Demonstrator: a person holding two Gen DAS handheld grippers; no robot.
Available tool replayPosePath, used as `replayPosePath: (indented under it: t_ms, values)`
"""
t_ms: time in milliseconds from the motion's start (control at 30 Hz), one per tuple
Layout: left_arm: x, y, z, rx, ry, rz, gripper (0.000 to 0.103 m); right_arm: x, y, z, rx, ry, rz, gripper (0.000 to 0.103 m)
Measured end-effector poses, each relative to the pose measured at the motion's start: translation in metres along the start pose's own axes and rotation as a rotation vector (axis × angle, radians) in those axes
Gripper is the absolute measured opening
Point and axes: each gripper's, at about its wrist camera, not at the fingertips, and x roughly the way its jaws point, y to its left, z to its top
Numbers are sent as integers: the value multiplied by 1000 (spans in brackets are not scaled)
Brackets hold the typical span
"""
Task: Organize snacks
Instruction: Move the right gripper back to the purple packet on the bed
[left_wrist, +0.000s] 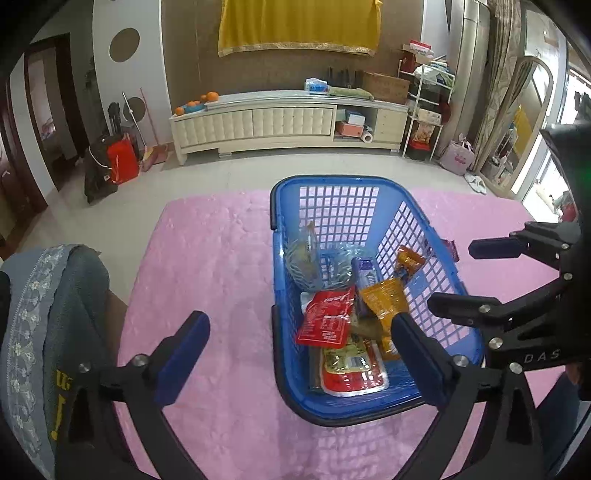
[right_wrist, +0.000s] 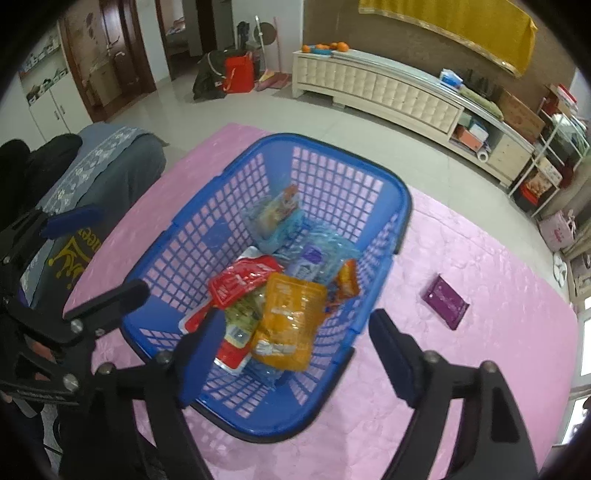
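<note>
Blue basket (left_wrist: 439, 254) standing on a pink cloth (left_wrist: 207, 258) over the bench, packed with snacks. Inside: red packet (left_wrist: 327, 321) lying on top near the middle, orange packet (left_wrist: 384, 301) just beside it, a red-and-white packet (left_wrist: 354, 373) flat at the near end, clear bluish bags (left_wrist: 306, 258) heaped at the far end, a small orange wrapper (left_wrist: 408, 260) leaning on the right wall. Purple packet (right_wrist: 445, 301) lying alone on the cloth, outside the basket, to its right.

Left gripper (left_wrist: 306, 354) wide open, holding nothing, hanging over the near end of the basket; one finger over the cloth, the other over the basket's right side. Right gripper (right_wrist: 295, 354) likewise spread wide and holding nothing, poised above the near basket rim with the orange packet showing between its fingers. Grey embroidered cushion (left_wrist: 44, 325) at the bench's left edge. Cream cabinet (left_wrist: 288, 122) along the far wall, oranges (left_wrist: 208, 96) on top.
</note>
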Motion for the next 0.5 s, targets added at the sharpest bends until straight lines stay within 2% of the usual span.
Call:
replayPosePath:
  t_ms: [133, 300, 433, 500]
  values:
    - [-1, -11, 4, 23, -11, -13, 103, -9, -18, -5, 35, -32, -37, 86]
    - [8, -34, 19, 72, 20, -4, 103, -23, -46, -2, 73, -76, -23, 86]
    - [19, -46, 36, 52, 45, -16, 103, -28, -66, 1, 75, -83, -30, 86]
    - [27, -50, 44, 50, 67, 3, 103, -29, -77, 3, 68, -93, -70, 86]
